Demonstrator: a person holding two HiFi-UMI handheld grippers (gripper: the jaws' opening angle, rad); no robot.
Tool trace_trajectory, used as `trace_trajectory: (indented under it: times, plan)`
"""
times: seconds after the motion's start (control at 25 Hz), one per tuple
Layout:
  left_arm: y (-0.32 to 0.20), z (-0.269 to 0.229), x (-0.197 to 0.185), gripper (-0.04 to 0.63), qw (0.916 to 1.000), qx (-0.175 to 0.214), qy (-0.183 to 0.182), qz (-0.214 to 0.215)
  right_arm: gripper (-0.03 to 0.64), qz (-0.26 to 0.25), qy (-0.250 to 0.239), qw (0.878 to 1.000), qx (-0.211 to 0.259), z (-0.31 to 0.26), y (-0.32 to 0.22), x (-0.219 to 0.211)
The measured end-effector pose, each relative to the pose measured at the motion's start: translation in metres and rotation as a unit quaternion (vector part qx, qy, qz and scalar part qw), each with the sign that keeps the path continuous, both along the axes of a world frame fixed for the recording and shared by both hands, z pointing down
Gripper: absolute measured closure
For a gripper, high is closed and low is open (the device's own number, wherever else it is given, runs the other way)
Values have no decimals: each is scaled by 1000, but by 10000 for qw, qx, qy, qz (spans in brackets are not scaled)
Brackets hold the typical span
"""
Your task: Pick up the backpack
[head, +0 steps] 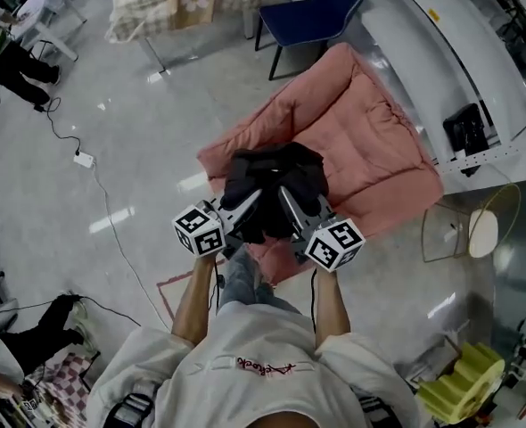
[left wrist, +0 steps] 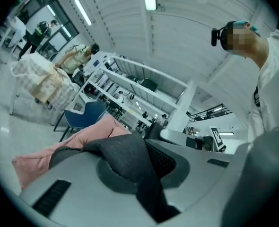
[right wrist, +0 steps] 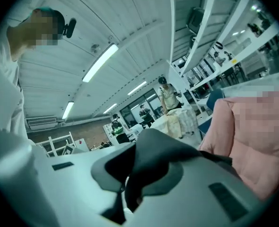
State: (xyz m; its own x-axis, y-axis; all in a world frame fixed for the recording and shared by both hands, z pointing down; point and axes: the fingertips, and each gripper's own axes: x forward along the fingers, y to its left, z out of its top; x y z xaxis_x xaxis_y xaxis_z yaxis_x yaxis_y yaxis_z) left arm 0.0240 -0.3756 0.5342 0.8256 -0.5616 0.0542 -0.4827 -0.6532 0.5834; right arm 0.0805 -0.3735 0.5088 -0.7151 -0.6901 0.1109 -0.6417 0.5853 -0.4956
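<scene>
In the head view the black backpack (head: 272, 178) hangs at the centre, over a pink quilted cushion (head: 379, 141) that spreads toward 1 o'clock, with a blue chair (head: 321, 3) at 12. The left gripper (head: 250, 205) comes in from 7 o'clock and the right gripper (head: 290, 205) from 5, each biting the bag's near edge. In the left gripper view the jaws stand narrow, pinched on a dark fold of the backpack (left wrist: 130, 157). In the right gripper view the jaws are likewise nearly together on another dark fold (right wrist: 153, 162). The bag looks soft, limp and fairly light, likely to sag and swing. A seam or strap should hold better than loose cloth.
</scene>
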Motion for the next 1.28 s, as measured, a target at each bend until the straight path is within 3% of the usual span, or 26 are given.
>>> trace_trajectory:
  times: [0.4,0.72,1.04,1.28]
  plan:
    - [50,-107,13,541,9958,894,17,-185,560,-104,-9,9961,879,-108,51,15]
    - [86,-141,24,542,9945,987,147,-321,560,-239,146,9927,1175,-144,94,22]
    - [134,-148,26,543,9948,977,260,-75,560,25,292,9924,1196,-154,144,22]
    - [192,-149,33,541,9935,1059,126,396,560,500,194,9929,1064,-152,200,30]
